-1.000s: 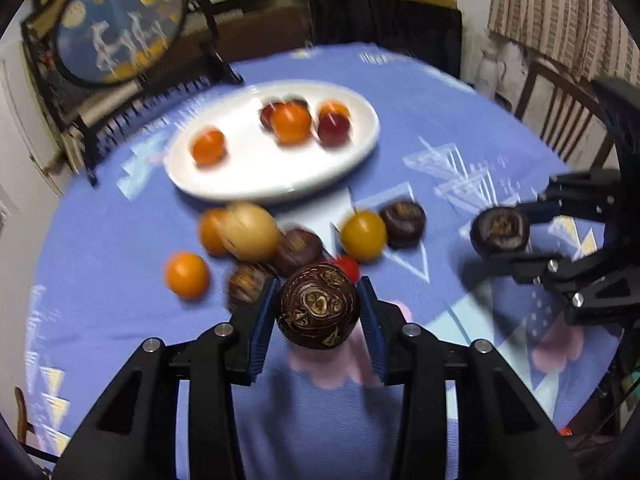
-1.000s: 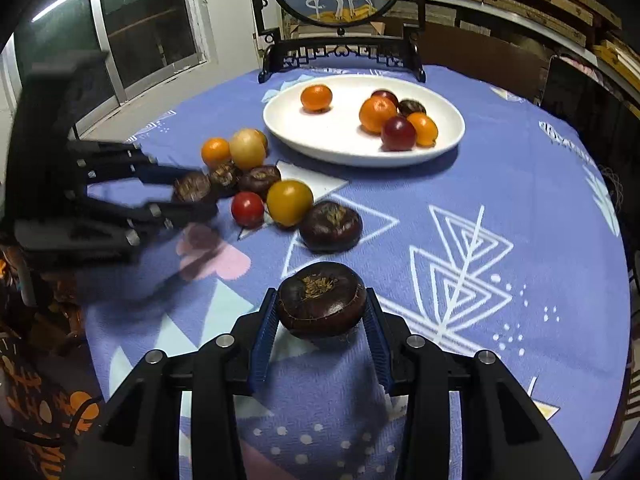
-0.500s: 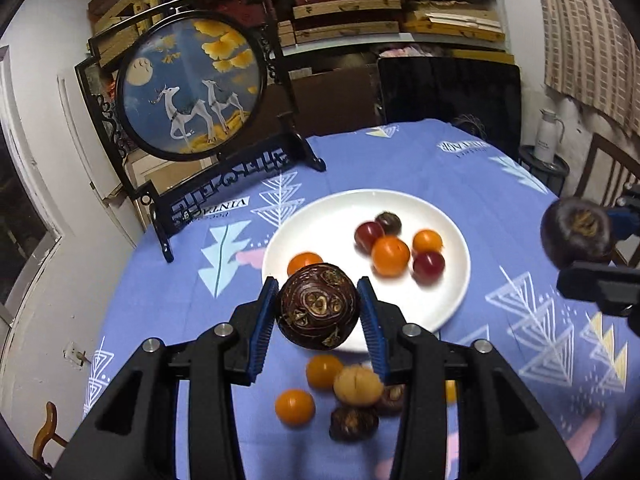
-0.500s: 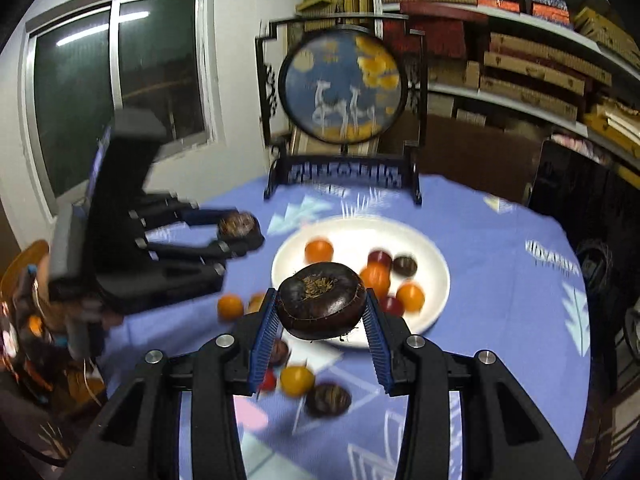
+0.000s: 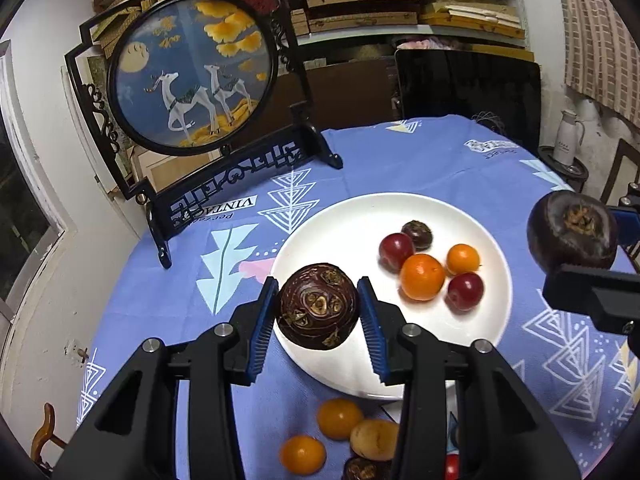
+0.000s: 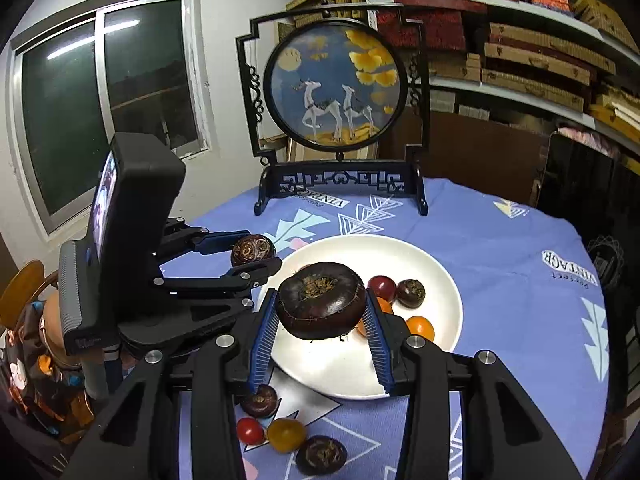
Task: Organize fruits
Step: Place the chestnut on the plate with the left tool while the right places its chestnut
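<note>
i have each tool clamped on one dark water chestnut: left gripper (image 5: 318, 312) on the patterned chestnut (image 5: 318, 306), right gripper (image 6: 322, 312) on the flatter chestnut (image 6: 322, 300). both held above the white plate (image 5: 352, 216) for dropping beside the fruit there; loose fruit (image 6: 286, 434) waits on the cloth.

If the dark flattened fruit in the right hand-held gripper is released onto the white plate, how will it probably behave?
The dark flattened fruit looks squat, with a broad underside, so it would likely settle rather than roll far. It keeps its shape between the pads of the right hand-held gripper, suggesting it is firm. The white plate looks smooth and shallow, so a tilted drop might slide.
</note>
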`<act>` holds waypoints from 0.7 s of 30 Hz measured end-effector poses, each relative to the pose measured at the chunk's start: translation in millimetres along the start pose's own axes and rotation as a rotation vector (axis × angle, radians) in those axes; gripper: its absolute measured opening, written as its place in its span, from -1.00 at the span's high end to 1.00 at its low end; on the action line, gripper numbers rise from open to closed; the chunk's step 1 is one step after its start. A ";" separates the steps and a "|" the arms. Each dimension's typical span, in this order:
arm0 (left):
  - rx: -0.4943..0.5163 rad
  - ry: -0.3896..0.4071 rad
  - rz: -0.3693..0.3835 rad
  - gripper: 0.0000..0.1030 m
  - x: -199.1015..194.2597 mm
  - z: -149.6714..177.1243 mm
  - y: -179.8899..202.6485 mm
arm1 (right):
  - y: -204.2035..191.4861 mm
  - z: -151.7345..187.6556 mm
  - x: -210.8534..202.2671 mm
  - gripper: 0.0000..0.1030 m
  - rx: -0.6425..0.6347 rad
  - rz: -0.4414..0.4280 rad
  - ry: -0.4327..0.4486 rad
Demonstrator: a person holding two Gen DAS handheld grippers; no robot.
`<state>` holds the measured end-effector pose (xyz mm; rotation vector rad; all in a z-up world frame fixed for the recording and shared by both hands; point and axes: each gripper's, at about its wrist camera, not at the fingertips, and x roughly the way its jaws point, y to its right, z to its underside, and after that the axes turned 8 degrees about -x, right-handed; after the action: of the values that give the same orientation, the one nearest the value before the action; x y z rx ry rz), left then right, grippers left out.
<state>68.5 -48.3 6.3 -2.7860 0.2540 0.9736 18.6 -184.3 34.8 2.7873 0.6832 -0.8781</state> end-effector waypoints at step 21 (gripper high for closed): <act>-0.028 -0.084 -0.021 0.23 45.7 3.7 -17.8 | 22.3 6.5 39.4 0.18 0.035 0.063 -0.048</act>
<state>105.5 -34.9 -23.3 -2.7588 0.2008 1.0938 54.2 -190.8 6.9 2.7915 0.5754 -0.9510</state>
